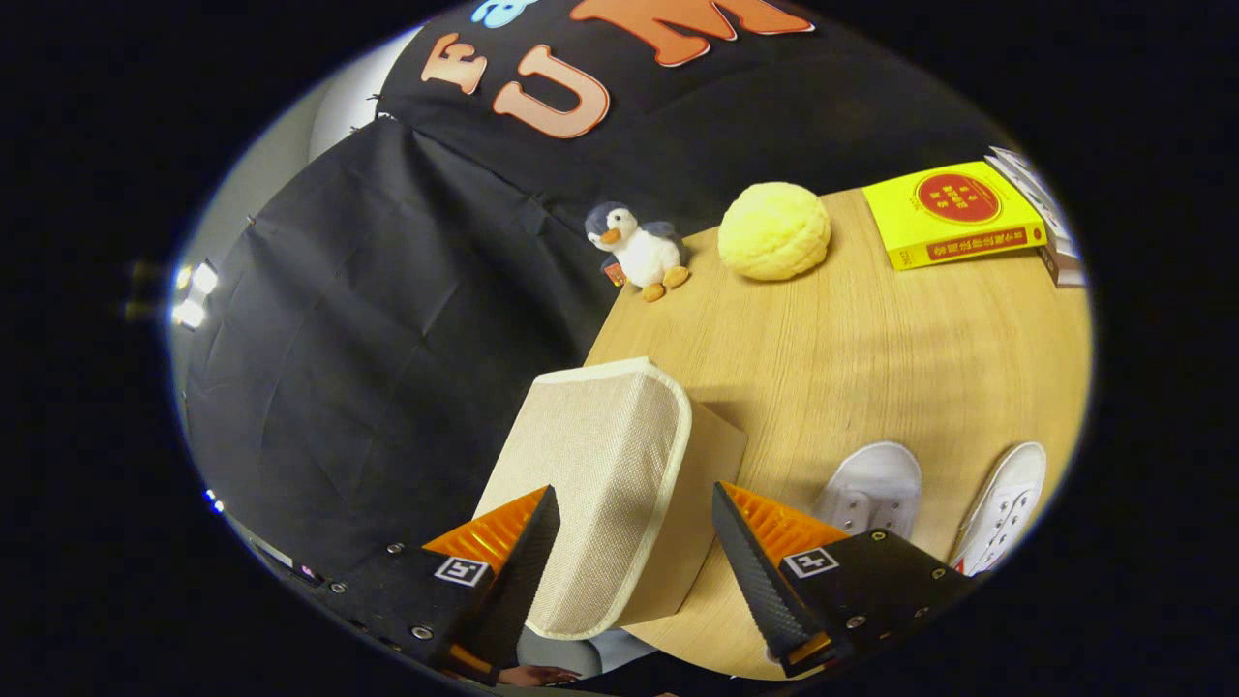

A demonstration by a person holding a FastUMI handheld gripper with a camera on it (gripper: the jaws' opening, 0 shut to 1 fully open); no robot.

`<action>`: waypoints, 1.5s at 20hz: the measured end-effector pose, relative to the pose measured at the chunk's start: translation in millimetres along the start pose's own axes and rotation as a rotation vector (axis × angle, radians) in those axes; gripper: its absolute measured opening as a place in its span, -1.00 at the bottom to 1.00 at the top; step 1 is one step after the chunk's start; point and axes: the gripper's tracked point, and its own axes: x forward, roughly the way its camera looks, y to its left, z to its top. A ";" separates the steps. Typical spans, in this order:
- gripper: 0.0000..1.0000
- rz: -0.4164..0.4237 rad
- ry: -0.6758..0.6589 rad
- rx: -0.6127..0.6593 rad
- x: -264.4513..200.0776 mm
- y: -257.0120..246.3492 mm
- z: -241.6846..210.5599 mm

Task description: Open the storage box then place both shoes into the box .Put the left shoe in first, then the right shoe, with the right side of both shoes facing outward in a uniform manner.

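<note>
Claw (634, 542) wide apart astride 1 box lid (595, 484); 2 shoes (871, 489) beside.

A light wooden table (871, 348) is carrying a beige fabric storage box (600, 484) at its near corner, two white canvas shoes (876, 489) (1012, 503) beside it, and farther off a plush penguin (639, 250), a yellow knitted ball (774, 232) and a yellow book (953, 213).

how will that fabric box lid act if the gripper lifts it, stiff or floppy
The lid probably holds its shape somewhat: it looks like a flat woven panel with a bound edge, not sagging cloth. It likely feels light, since the box seems to be thin fabric. The weave should give grip rather than slip. The hand-held gripper has its fingers open on either side of the lid.
</note>
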 end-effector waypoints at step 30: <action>-0.13 0.226 0.024 -0.007 -17.5 123.6 22.2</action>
